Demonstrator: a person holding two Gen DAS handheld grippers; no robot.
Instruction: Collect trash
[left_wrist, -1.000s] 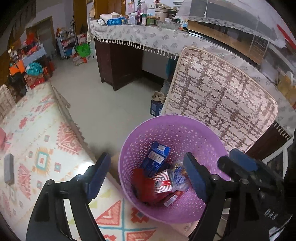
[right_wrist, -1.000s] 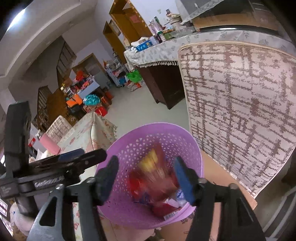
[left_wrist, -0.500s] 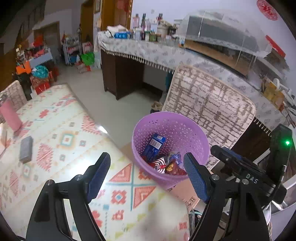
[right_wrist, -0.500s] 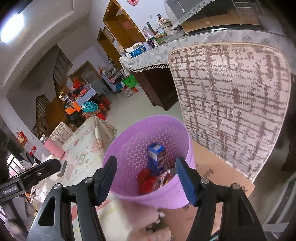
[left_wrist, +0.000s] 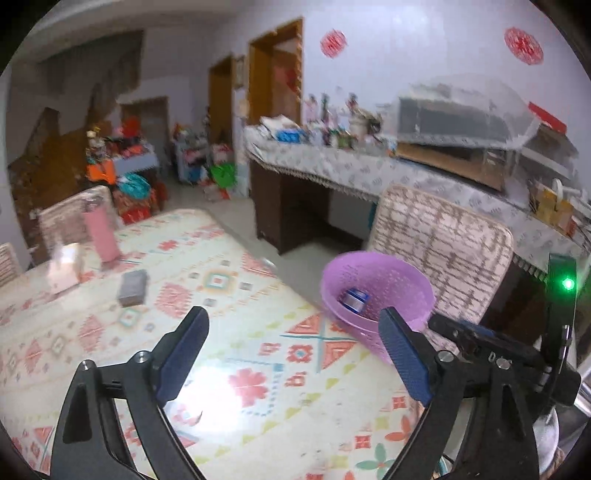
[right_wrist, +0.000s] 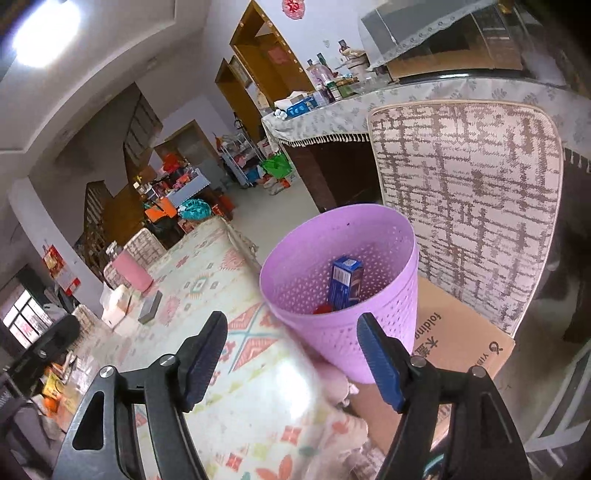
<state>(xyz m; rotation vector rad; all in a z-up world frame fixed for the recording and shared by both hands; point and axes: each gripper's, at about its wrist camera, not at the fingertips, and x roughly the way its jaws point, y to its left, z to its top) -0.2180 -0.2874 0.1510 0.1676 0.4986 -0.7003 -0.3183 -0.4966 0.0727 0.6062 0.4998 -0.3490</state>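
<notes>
Both my grippers empty, jaws opening: left gripper (left_wrist: 291, 360), right gripper (right_wrist: 293, 360). Perforated purple plastic waste basket (right_wrist: 343, 295) sits at twelve o'clock off my right, two o'clock off my left; right's nearer.

Counted items on and beside the patterned table

Two grippers are seen: the left gripper (left_wrist: 291, 363) and the right gripper (right_wrist: 293, 356), each with two blue-padded fingers, their jaws opening with nothing between them. One purple perforated basket (right_wrist: 373, 332) is counted, standing on one cardboard box (right_wrist: 458, 338). Inside it, one blue carton (right_wrist: 345, 282) and one red item (right_wrist: 322, 309) are visible. On the table (left_wrist: 258, 369), one dark flat block (left_wrist: 132, 288), one pink box (left_wrist: 100, 230) and one pale tissue pack (left_wrist: 64, 267) are counted. One woven chair back (right_wrist: 469, 199) is counted behind the basket.
</notes>
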